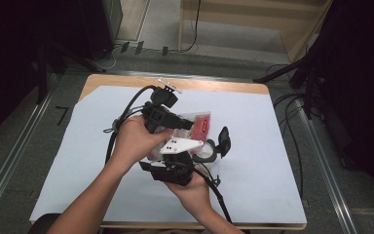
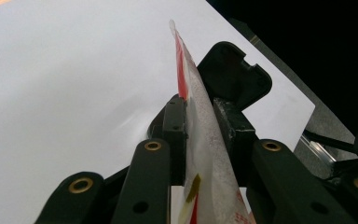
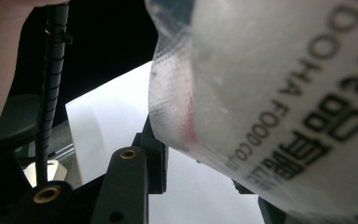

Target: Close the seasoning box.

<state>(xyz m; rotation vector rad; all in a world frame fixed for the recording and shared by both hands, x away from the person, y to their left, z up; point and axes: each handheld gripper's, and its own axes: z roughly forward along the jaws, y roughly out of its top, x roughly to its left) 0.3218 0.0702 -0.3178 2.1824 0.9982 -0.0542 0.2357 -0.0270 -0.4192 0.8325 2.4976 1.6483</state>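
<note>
Item: clear food pouch (image 2: 204,140), red print, held edge-on above white counter (image 1: 253,146). My left tongs (image 2: 200,126) clamped on it. Right tongs (image 3: 200,168) at pouch too; grip can't tell.

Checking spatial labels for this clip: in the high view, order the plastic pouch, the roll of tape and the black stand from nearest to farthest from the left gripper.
1. Plastic pouch: clamped in the left gripper itself, at the table's middle.
2. Roll of tape: lying on the white sheet just below and right of it.
3. Black stand: upright at the tape's right edge, farthest right.
</note>
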